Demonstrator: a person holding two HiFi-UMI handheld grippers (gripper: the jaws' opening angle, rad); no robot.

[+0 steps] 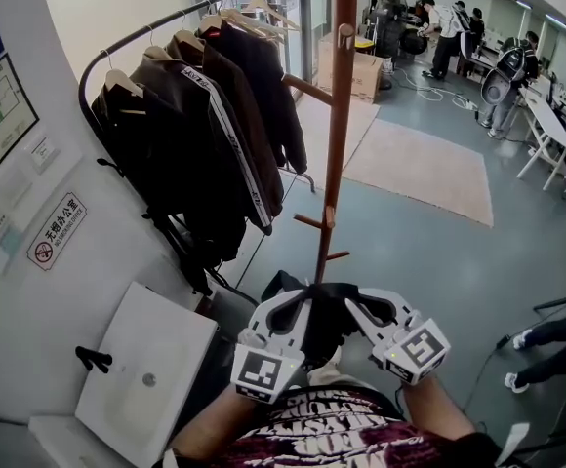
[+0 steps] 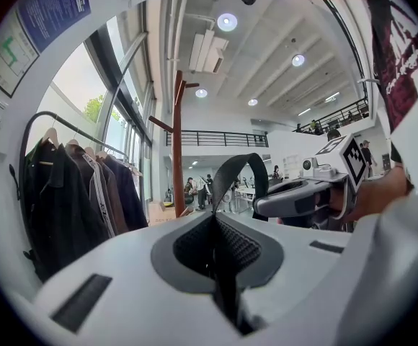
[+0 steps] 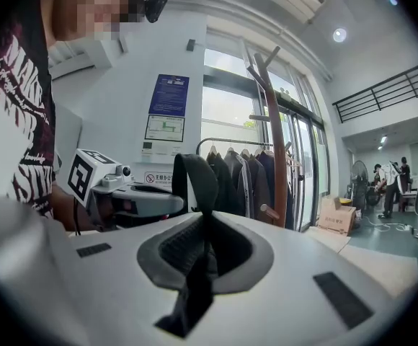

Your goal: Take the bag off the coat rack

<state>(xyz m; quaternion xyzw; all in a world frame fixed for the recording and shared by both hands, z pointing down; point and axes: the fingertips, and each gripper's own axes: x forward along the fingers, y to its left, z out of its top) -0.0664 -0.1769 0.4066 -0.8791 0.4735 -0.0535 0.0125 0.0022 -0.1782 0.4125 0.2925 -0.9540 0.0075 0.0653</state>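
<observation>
A rail of dark jackets point(image 1: 195, 135) on hangers fills the upper left of the head view, along a curved white wall. A pale rug point(image 1: 420, 164) lies on the grey floor at the upper right. The wooden coat rack point(image 1: 340, 115) stands as a tall brown pole up the centre, with short pegs along it. A flat white box point(image 1: 146, 369) sits at the lower left.

The black bag point(image 1: 322, 320) is at the bottom centre of the frame, below the rack's lowest pegs and close to the person's chest, held between the two tools.

The left gripper point(image 1: 298, 305) has its jaws pressed together on the bag's black strap point(image 2: 234, 168), which runs down between the pads in the left gripper view. The right gripper point(image 1: 356, 305) faces it from the other side, its jaws narrowed onto the same strap, with dark fabric bunched between them in the right gripper view. The strap rises from each grip in a free loop, on no peg.
</observation>
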